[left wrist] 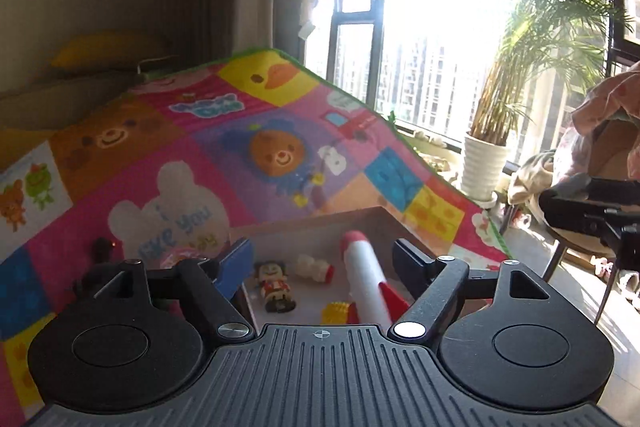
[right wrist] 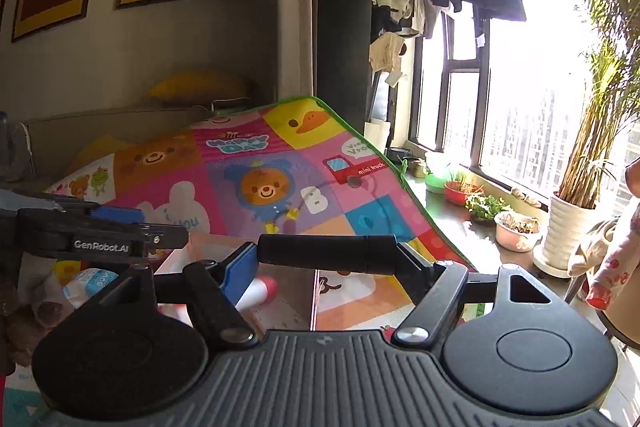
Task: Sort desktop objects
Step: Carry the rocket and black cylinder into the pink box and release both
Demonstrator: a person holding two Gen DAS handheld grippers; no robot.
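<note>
My left gripper is open and holds nothing. It hovers over an open cardboard box on the colourful play mat. In the box lie a white rocket with a red tip, a small figurine, a little white and red toy and a yellow brick. My right gripper is shut on a black cylinder, gripped end to end and lying level, to the right of the box. The left gripper shows at the left of the right wrist view.
A small dark object lies on the mat left of the box, and a white and blue packet sits below the left gripper. Right of the mat are a potted palm, small pots on the sill and a chair with clothes.
</note>
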